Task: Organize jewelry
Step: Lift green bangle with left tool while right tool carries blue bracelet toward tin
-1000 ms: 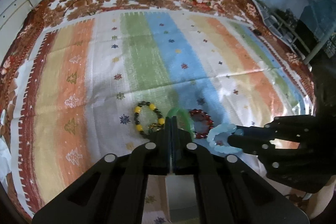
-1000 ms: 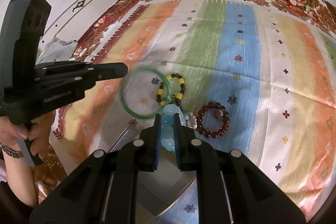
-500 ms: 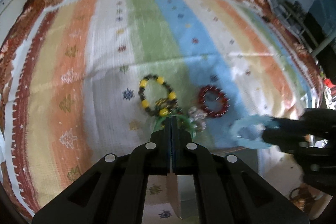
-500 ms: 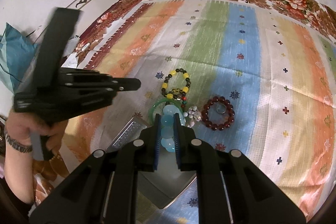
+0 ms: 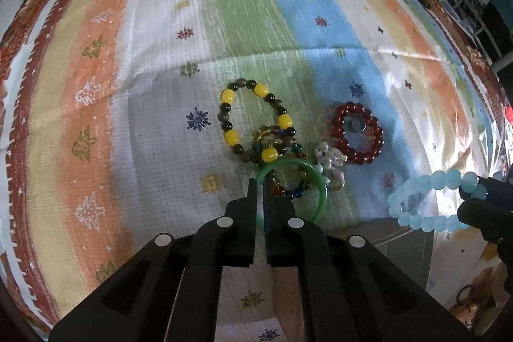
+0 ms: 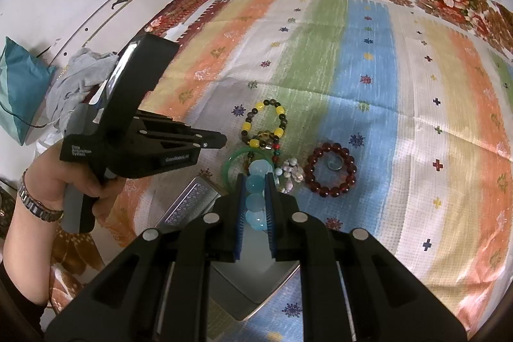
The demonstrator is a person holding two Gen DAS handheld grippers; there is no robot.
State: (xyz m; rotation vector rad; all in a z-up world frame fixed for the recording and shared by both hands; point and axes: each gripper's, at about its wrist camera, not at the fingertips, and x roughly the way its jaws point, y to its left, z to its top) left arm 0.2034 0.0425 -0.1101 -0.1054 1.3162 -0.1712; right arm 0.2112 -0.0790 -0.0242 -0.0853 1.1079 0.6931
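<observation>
Five bracelets: one yellow-and-dark beaded bracelet (image 5: 253,120), one dark red beaded bracelet (image 5: 357,133), one multicoloured glass-bead bracelet (image 5: 288,169), one pale pearly bracelet (image 5: 330,164), one light blue beaded bracelet (image 5: 429,201). One green bangle (image 5: 307,178). One metal tin (image 6: 192,201).

Left gripper (image 5: 260,186) held low and level, fingers nearly closed on a green bangle (image 5: 315,181), gripped by a bare hand (image 6: 69,181) with a watch at the wrist. Right gripper (image 6: 255,181) clamped on a string of pale blue beads (image 6: 256,181).
</observation>
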